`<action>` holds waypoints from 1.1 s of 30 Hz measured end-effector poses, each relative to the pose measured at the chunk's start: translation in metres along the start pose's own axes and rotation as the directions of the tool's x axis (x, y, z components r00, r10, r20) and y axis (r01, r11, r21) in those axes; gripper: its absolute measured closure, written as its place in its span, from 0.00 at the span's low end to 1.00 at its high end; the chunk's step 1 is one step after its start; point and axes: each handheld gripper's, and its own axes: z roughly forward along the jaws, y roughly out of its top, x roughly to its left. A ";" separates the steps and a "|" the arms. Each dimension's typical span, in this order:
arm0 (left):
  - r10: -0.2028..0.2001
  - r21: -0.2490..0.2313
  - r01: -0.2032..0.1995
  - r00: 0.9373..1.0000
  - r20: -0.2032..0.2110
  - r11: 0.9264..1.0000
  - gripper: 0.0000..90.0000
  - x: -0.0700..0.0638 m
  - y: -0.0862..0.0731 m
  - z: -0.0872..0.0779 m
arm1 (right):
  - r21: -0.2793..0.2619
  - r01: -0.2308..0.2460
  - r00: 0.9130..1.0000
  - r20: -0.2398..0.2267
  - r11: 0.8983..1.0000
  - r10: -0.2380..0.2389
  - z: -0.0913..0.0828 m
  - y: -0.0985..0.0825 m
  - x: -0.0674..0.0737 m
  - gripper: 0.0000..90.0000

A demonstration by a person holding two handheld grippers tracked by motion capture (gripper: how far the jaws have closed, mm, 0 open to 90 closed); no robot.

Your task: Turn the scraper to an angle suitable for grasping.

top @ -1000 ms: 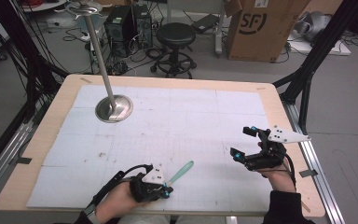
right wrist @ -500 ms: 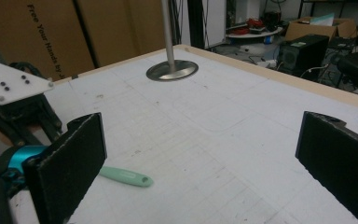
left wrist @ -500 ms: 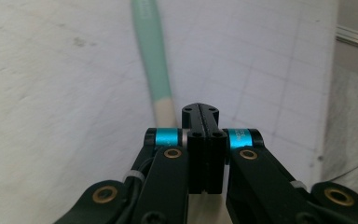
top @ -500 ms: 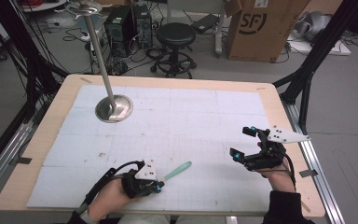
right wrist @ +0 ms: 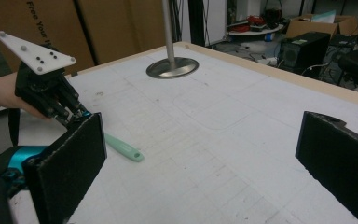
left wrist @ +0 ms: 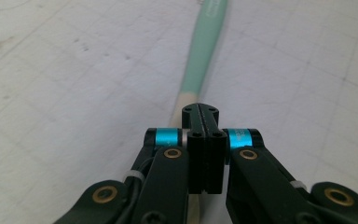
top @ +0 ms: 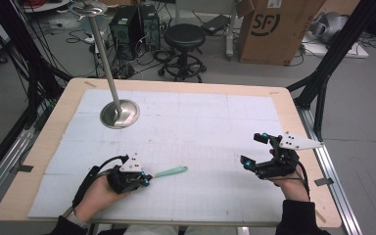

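High view: white mat [top: 186,127] on the table [top: 303,142]. Metal stand [top: 119,113], round base, at the far-left part of the mat. Left gripper [top: 144,179] well nearer than the stand, at the near edge, jaws clamped on one end of a mint-green handled tool [top: 171,172] that lies flat, pointing right. Right gripper [top: 254,152] far right of the stand, jaws apart, nothing between them.

Left gripper view: jaws together on the tool's pale end; green handle [left wrist: 204,51] runs away over the mat.

Right gripper view: pads [right wrist: 70,163] wide apart; stand [right wrist: 172,66] beyond, tool [right wrist: 123,148] left, near side.
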 end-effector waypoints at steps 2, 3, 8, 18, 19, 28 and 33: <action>-0.010 -0.006 0.010 1.000 -0.012 1.000 1.00 0.005 -0.002 -0.001 | 0.003 -0.001 1.000 0.000 1.000 0.001 0.000 0.000 0.000 0.01; -0.008 -0.009 0.008 1.000 -0.024 1.000 1.00 0.007 -0.003 -0.002 | 0.003 -0.001 1.000 0.000 1.000 0.001 0.000 0.000 0.000 0.01; -0.018 -0.019 0.018 0.999 -0.029 1.000 1.00 0.014 -0.005 -0.003 | 0.004 0.001 1.000 0.001 1.000 -0.001 0.001 0.000 0.000 0.01; -0.066 -0.208 0.077 0.996 0.056 0.975 0.97 0.025 0.001 -0.032 | 0.006 -0.002 1.000 0.000 1.000 0.002 0.002 -0.001 0.000 0.01; -0.066 -0.236 0.080 0.996 0.067 0.969 0.93 0.026 0.001 -0.035 | 0.007 0.000 1.000 -0.001 1.000 0.000 0.002 -0.001 0.000 0.01; -0.011 -0.342 0.046 0.995 0.102 0.938 0.50 0.027 0.008 -0.052 | 0.007 -0.002 1.000 -0.001 1.000 0.002 0.002 -0.001 0.000 0.01; 0.045 -0.341 -0.020 0.997 0.065 0.940 0.31 0.029 0.009 -0.052 | 0.005 -0.005 1.000 0.003 1.000 0.005 0.001 -0.001 0.000 0.01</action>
